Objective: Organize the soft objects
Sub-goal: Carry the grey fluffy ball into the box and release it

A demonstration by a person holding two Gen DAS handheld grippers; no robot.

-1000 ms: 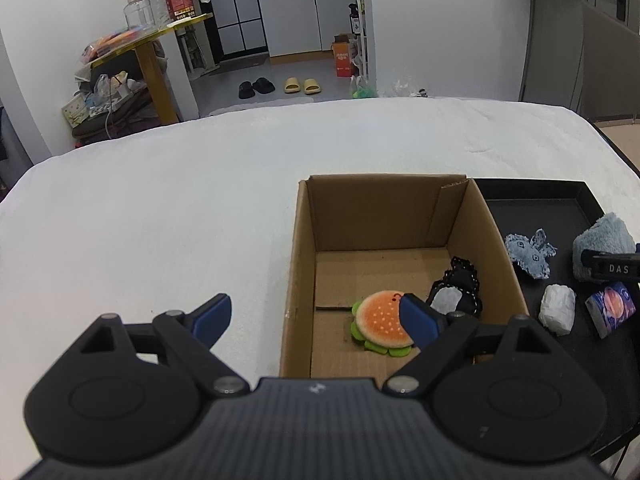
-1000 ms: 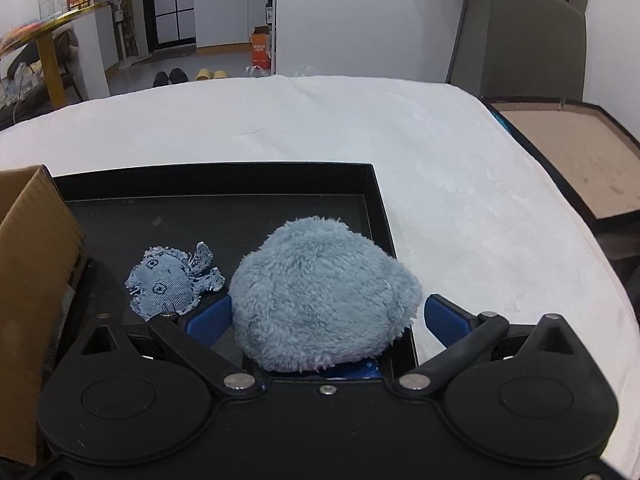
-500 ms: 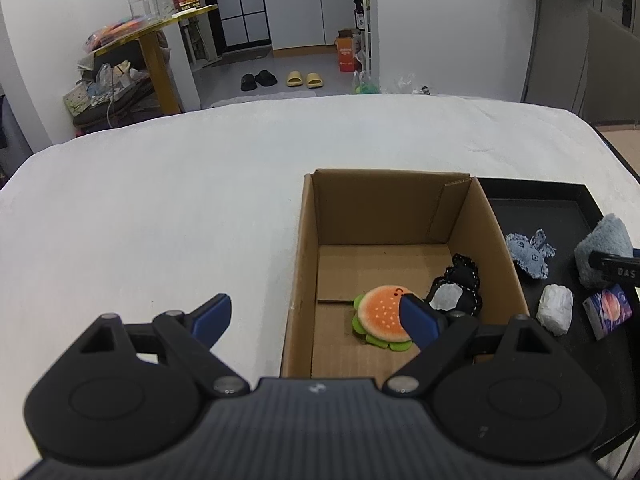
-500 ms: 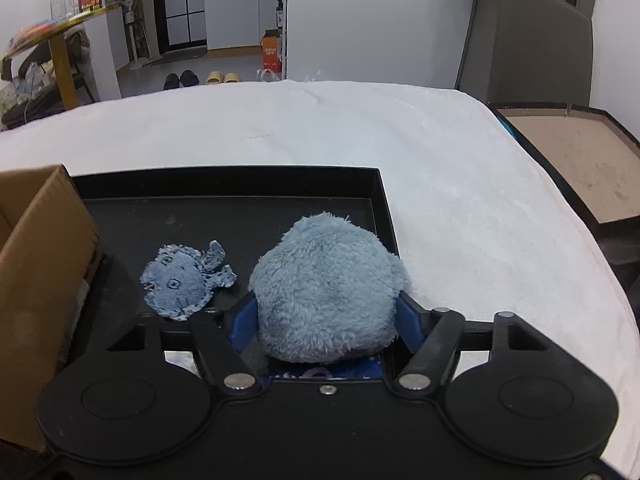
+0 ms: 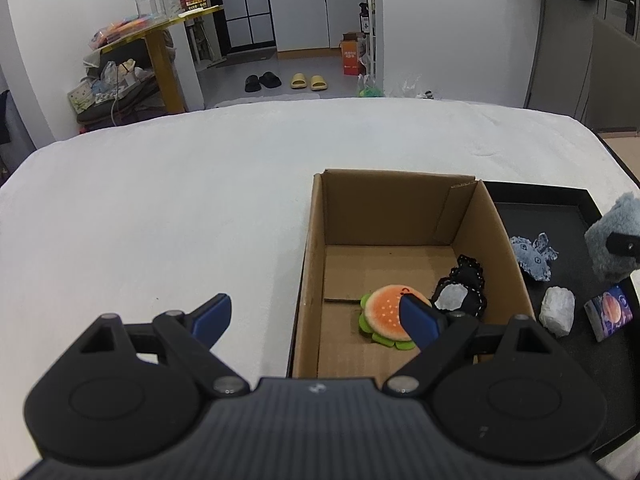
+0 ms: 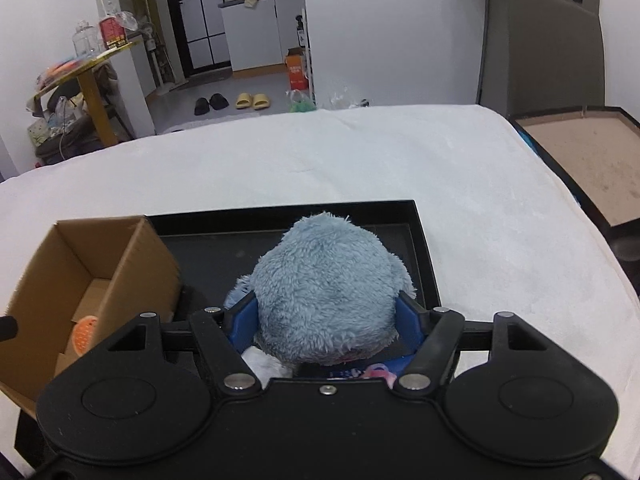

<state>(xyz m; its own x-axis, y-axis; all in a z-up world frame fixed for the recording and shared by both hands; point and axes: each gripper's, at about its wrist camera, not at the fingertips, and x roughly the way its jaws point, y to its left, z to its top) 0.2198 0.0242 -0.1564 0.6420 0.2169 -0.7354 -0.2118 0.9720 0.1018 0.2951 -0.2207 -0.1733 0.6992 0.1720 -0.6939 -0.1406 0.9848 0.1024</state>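
My right gripper (image 6: 326, 316) is shut on a fluffy grey-blue plush (image 6: 326, 284) and holds it above the black tray (image 6: 424, 248); the plush also shows at the right edge of the left wrist view (image 5: 614, 240). An open cardboard box (image 5: 316, 240) stands left of the tray and holds a burger plush (image 5: 386, 314) and a black lace-edged pouch (image 5: 460, 292). My left gripper (image 5: 316, 314) is open and empty, hovering over the box's near left wall. On the tray lie a blue denim plush (image 5: 534, 254), a white lump (image 5: 557, 310) and a small printed card box (image 5: 610, 312).
The white cloth-covered table (image 5: 160, 220) spreads left of and behind the box. A brown board with a dark frame (image 6: 588, 160) sits beyond the table's right edge. The cardboard box also shows in the right wrist view (image 6: 132, 264).
My right gripper closed on the grey-blue plush and lifted it off the tray. The left gripper rose slightly and stayed open.
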